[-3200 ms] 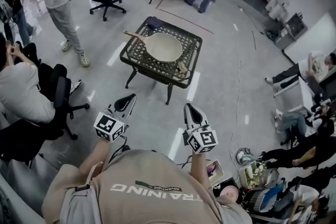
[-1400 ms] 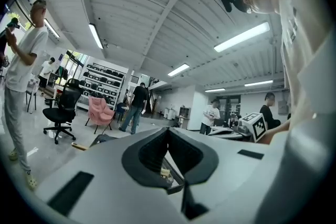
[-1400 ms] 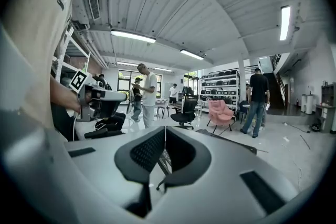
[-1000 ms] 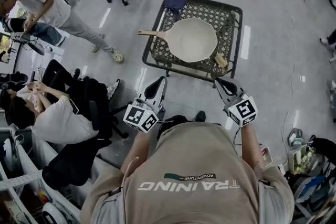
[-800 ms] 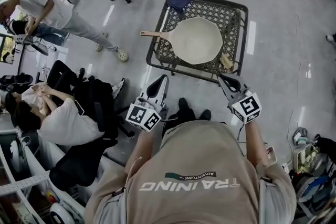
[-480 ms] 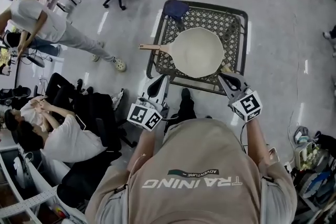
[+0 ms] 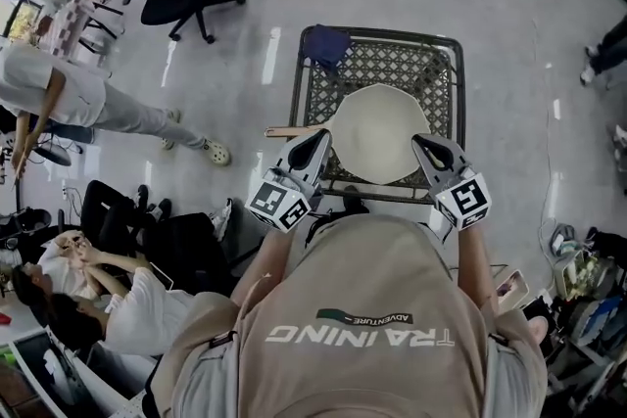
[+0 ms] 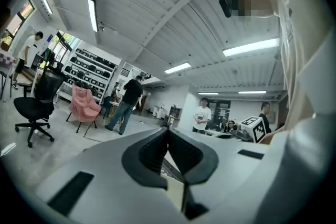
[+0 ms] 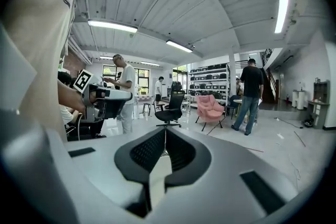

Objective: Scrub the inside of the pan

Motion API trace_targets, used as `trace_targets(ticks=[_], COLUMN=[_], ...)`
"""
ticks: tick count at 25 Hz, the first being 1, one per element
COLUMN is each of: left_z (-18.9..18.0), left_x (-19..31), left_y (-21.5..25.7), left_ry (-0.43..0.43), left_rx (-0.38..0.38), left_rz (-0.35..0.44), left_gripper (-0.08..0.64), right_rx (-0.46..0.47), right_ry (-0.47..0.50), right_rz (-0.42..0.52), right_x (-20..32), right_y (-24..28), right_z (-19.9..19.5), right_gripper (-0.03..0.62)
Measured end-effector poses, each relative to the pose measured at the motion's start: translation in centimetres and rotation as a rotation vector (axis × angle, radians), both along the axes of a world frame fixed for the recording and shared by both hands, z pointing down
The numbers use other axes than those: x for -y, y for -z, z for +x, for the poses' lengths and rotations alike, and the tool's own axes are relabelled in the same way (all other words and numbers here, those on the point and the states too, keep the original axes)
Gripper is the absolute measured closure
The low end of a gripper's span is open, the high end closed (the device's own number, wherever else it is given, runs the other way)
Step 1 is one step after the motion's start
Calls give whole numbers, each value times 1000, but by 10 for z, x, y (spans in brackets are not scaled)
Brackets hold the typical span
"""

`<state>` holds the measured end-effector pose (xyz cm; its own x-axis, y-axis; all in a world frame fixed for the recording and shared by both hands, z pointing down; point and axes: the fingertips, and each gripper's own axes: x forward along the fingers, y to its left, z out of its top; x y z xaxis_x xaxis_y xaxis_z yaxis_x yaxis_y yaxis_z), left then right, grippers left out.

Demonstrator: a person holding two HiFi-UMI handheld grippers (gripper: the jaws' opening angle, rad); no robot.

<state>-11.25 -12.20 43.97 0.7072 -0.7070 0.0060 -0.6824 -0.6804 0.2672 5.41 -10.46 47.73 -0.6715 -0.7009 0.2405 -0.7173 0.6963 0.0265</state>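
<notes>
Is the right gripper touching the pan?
Cannot tell. In the head view the right gripper overlaps the rim of the pan from above, hiding any gap; the right gripper view shows only shut jaws.

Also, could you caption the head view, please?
Left gripper and right gripper, both shut, flank the pan on the table.

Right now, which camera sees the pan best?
The head view: it looks down on the cream pan, its round inside open to see, on the black lattice table. The left gripper view and right gripper view show mostly the room; each gives only a pale sliver below its shut jaws, perhaps the pan.
</notes>
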Motion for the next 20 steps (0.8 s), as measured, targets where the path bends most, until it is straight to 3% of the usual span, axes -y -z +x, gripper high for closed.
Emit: trace_targets(ticks=[5,12,20], left_z=[5,39,45], left_x=[34,44,55], left_y=[-8,-23,-13], left_ry=[-39,-87,21], left_rx=[-12,17,63], left_rz=[-16,-47,-37], left_gripper=[541,542,541], right_rx=[-23,-36,-122], right_ry=[-50,-94,-37], right_rz=[2,-57,-110], right_x=[29,33,35], right_y=[-3,-28,-62], right_z=[-3,38,78], right_gripper=[572,572,572])
